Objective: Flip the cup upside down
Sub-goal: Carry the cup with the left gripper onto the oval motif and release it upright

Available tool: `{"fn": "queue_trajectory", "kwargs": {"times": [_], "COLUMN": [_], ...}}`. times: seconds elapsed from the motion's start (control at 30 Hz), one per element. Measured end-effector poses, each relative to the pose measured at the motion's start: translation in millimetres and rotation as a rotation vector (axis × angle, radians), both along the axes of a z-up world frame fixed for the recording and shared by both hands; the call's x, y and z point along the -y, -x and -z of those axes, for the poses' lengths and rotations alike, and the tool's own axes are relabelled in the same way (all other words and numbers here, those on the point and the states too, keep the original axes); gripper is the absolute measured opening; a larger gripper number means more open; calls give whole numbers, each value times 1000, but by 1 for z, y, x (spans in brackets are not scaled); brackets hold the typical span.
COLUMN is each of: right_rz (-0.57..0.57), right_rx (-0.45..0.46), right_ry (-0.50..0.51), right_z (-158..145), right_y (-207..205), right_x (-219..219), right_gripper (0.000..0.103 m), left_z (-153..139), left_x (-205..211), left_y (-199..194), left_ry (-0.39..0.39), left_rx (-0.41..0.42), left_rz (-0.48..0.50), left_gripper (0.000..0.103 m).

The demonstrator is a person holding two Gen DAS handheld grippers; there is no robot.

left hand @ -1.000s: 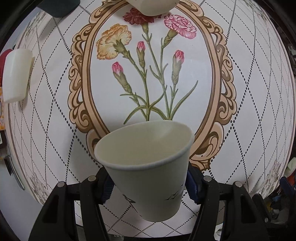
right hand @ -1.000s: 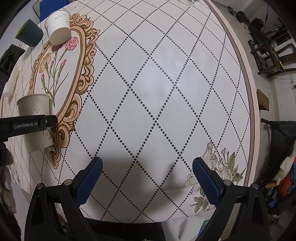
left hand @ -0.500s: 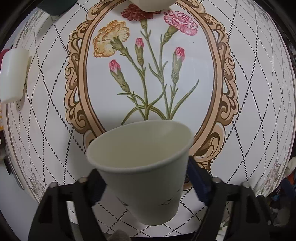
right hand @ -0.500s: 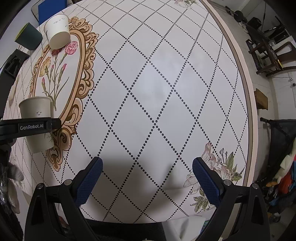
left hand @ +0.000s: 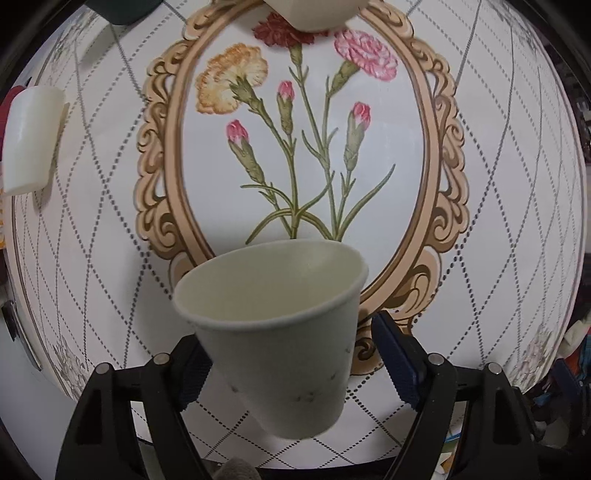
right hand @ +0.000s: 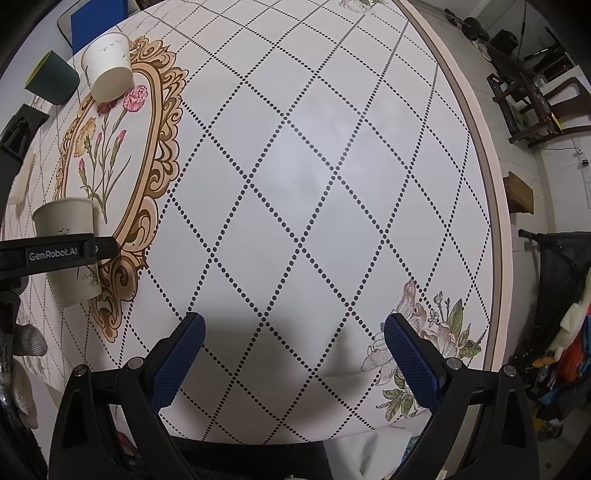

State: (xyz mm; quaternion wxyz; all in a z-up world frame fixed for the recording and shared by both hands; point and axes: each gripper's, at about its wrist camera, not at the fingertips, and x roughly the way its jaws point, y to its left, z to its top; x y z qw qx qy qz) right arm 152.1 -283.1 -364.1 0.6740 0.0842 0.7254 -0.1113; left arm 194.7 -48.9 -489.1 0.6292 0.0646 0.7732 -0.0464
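1. Nearby, on the far end of the oval flower frame [left hand: 303, 147], a second paper cup [right hand: 109, 66] stands mouth-down; in the left wrist view only its lower part shows at the top edge.
2. Just beyond that cup sits a dark teal cup [right hand: 51, 81] w/ a yellow-green inner rim, and behind both a blue flat item [right hand: 92, 26], partly cut off.
3. A white ribbed plastic cup [left hand: 31, 140] lies at the left edge of the table [right hand: 332, 184], well apart from the held cup.
4. Task cup [left hand: 273, 325]: paper, cream, mouth up and tilted a bit, off the table surface near the lower end of the frame. Nothing stands between it and the printed flowers.
5. Left gripper [left hand: 291, 358]: blue-padded fingers [left hand: 399, 358] pinching the cup's lower wall from both sides.
6. Right gripper [right hand: 293, 354]: fingers [right hand: 177, 354] spread wide, nothing between them, over bare tablecloth near the table's front edge.
7. Writing: "GenRobot.AI" in white on the left gripper's black finger, seen from the right wrist view. The held cup has small bird marks and a plant sketch; no other text legible.
8. Surface: white cloth w/ dotted diamond grid, carnations in a gold scroll frame, a pale flower print [right hand: 417, 343] at the corner, pinkish border band.
9. Room: light floor at right, dark wooden chairs [right hand: 528, 88], a small wooden block [right hand: 519, 192], and a heap of coloured stuff [right hand: 565, 354] at lower right.
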Motion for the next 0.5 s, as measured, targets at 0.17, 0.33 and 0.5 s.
{"fn": "queue_trajectory", "kwargs": {"times": [0.17, 0.33, 0.5], "right_rz": [1, -32, -82], "right_rx": [16, 75, 146], "right_ry": [-7, -28, -83], "right_z": [-7, -33, -64], "right_y": [-2, 0, 8], "right_x": [-3, -18, -48], "right_gripper": [100, 100, 100], "left_z": [-46, -118, -204], "left_x": [-18, -44, -48], "left_y": [-7, 25, 26], "left_ry": [43, 38, -20], "left_rx": [67, 196, 259], "left_rz": [-36, -71, -179], "left_gripper": [80, 80, 80]}}
